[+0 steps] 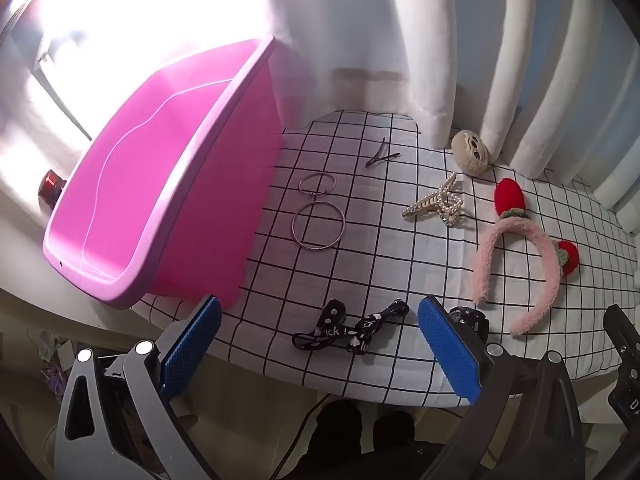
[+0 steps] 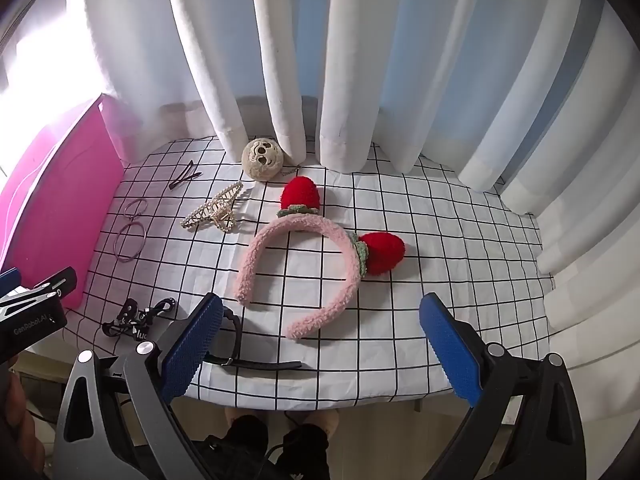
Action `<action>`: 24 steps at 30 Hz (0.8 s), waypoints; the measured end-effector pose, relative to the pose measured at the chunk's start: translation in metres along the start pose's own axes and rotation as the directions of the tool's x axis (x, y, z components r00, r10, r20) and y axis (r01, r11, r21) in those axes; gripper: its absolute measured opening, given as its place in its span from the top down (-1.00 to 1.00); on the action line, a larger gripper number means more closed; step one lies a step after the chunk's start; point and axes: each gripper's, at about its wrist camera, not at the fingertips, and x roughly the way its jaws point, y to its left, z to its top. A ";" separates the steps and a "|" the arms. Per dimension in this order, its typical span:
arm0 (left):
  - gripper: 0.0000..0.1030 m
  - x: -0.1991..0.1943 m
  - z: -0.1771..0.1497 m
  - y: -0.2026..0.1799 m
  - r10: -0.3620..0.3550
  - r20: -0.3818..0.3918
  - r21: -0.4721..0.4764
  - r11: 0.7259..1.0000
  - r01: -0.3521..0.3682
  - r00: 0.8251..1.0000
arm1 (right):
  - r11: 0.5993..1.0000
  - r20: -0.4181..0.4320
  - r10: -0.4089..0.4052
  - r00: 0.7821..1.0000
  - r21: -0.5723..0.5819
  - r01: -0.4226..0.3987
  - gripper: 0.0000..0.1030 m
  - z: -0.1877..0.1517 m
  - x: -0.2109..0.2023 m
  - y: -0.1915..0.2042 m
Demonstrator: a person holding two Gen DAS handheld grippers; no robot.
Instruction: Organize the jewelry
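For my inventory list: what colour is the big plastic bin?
Pink plastic bin; left wrist view shows it best.

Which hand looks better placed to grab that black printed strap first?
Probably the left gripper: the black printed strap lies between its open fingers, beside the empty pink bin. The right gripper faces the fuzzy pink headband.

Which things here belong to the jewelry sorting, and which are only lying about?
For the job:
pink bin
two metal bangles
pearl hair claw
black hair clips
pink strawberry headband
black printed band
black strap
left gripper and right gripper, both open

Just lying about:
white curtains
checked cloth
red object behind the bin
skull-faced ball, perhaps
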 end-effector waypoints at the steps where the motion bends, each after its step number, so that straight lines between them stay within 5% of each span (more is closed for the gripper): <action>1: -0.88 0.000 0.000 0.000 0.001 0.001 0.000 1.000 -0.001 1.000 | 1.000 0.000 0.000 1.000 0.000 0.000 -0.83 0.000 0.000 0.000; 24: -0.88 0.001 -0.005 0.004 -0.005 -0.021 -0.012 1.000 0.005 1.000 | 1.000 0.007 0.005 1.000 0.002 -0.005 -0.83 0.004 -0.003 0.003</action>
